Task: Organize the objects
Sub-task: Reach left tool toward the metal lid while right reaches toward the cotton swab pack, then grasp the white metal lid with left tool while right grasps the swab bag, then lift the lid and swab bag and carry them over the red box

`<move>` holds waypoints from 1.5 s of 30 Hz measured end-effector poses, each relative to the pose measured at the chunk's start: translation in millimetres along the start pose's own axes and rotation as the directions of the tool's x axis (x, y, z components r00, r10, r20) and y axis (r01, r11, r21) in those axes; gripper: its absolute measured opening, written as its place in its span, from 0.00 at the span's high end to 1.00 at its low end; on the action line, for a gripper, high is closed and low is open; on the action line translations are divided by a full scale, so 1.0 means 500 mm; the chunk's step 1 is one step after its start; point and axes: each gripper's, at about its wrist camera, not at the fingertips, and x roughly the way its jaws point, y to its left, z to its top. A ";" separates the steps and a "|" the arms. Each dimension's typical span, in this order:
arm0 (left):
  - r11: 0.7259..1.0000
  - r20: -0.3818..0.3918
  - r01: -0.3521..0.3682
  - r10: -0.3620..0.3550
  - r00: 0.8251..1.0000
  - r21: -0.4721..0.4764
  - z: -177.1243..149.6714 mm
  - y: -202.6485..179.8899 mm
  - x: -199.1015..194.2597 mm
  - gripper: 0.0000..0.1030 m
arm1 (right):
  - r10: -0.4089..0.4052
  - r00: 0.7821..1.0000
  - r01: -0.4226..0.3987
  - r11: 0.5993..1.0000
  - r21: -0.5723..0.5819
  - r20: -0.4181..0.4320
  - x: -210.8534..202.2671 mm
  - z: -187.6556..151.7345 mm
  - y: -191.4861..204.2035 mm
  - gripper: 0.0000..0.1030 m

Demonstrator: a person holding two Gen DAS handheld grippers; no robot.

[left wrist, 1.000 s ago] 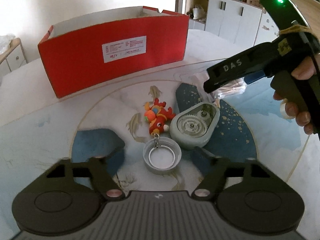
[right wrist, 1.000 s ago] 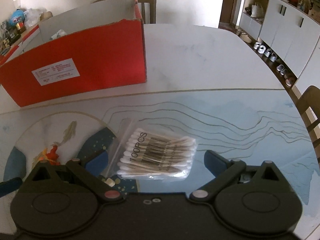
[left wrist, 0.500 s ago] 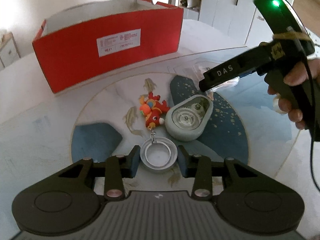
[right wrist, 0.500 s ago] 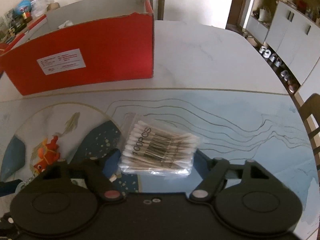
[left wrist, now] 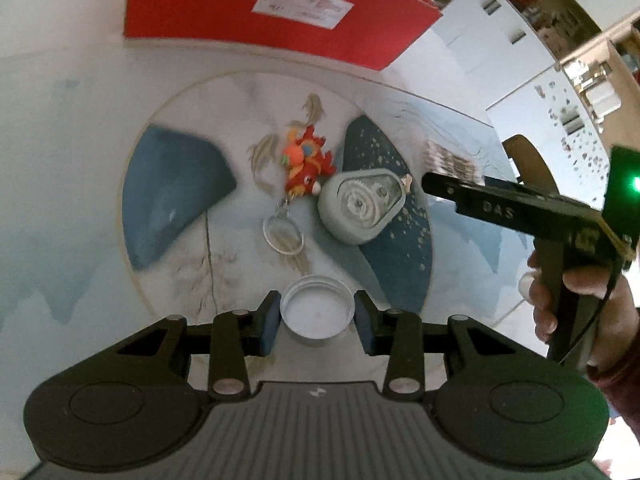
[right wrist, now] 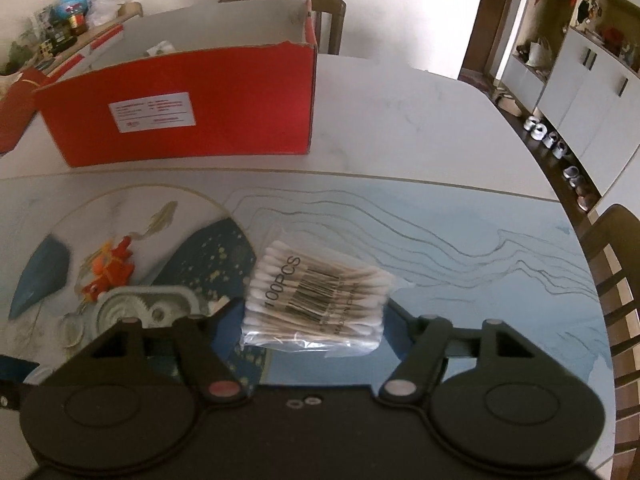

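Observation:
My left gripper point(left wrist: 317, 317) is shut on a white bottle cap point(left wrist: 317, 314) and holds it above the table. Below it lie a red dragon keychain point(left wrist: 306, 166) with its ring point(left wrist: 283, 235) and a grey gear case point(left wrist: 362, 205). My right gripper point(right wrist: 314, 322) is shut on a clear bag of cotton swabs point(right wrist: 318, 304) and holds it just above the table. The right gripper also shows at the right of the left wrist view point(left wrist: 430, 184). An open red cardboard box point(right wrist: 180, 116) stands at the back.
The table has a glass top with a blue and white fish pattern point(right wrist: 440, 240). A wooden chair point(right wrist: 616, 264) stands at the right edge, another point(right wrist: 328, 12) behind the box. White cabinets point(right wrist: 580, 92) stand at the far right. Clutter point(right wrist: 64, 28) sits at the back left.
My left gripper closed on the cap, lifted it off the keychain ring and tilted downward. My right gripper closed on the swab bag and raised it slightly.

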 end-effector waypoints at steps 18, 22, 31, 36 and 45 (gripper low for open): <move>0.995 0.118 0.023 -0.034 0.992 0.094 -0.014 -0.057 -0.108 0.63 | 0.123 0.991 -0.121 0.991 -0.050 0.055 -0.194 -0.016 0.011 0.31; 0.992 0.149 0.030 -0.048 0.988 0.125 0.000 -0.080 -0.126 0.63 | 0.136 0.988 -0.130 0.989 -0.074 0.073 -0.230 -0.001 0.017 0.31; 0.979 0.218 0.019 -0.064 0.974 0.201 0.056 -0.119 -0.163 0.63 | 0.146 0.983 -0.133 0.983 -0.124 0.109 -0.266 0.049 0.033 0.31; 0.971 0.260 -0.004 -0.060 0.964 0.240 0.099 -0.133 -0.183 0.63 | 0.145 0.980 -0.121 0.978 -0.168 0.135 -0.273 0.081 0.047 0.31; 0.953 0.348 -0.058 -0.051 0.936 0.297 0.197 -0.158 -0.222 0.63 | 0.143 0.971 -0.098 0.969 -0.229 0.193 -0.265 0.162 0.075 0.31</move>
